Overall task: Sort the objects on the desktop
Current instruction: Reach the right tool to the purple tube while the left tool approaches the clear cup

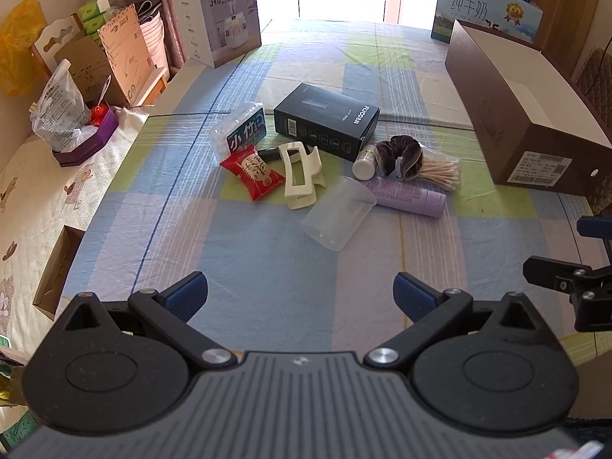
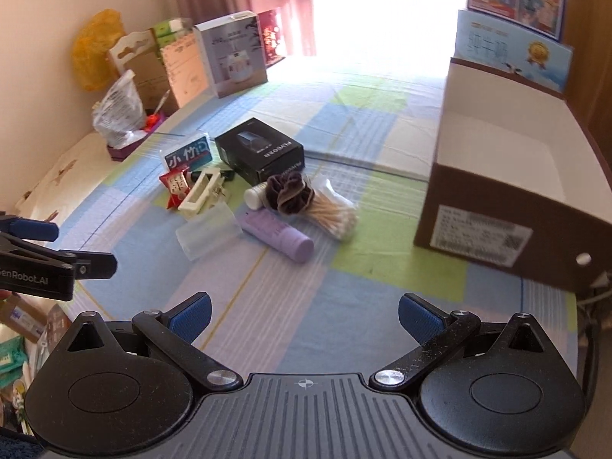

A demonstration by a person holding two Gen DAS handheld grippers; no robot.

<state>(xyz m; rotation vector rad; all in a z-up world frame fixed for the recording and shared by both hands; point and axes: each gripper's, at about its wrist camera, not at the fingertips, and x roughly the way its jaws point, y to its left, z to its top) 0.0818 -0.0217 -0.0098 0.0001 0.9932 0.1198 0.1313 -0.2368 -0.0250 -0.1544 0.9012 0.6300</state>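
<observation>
A cluster of small items lies mid-table: a black box, a clear tissue pack, a red snack packet, a cream hair claw, a clear plastic cup on its side, a lilac bottle, a small white bottle, a dark velvet scrunchie and cotton swabs. An open brown box with a white inside stands at the right. My left gripper is open and empty, short of the cup. My right gripper is open and empty, nearer than the lilac bottle and left of the brown box.
A humidifier box and a milk carton box stand at the far edge. Bags, cardboard boxes and a purple tray crowd a side surface on the left. The checked tablecloth is bare in front of both grippers.
</observation>
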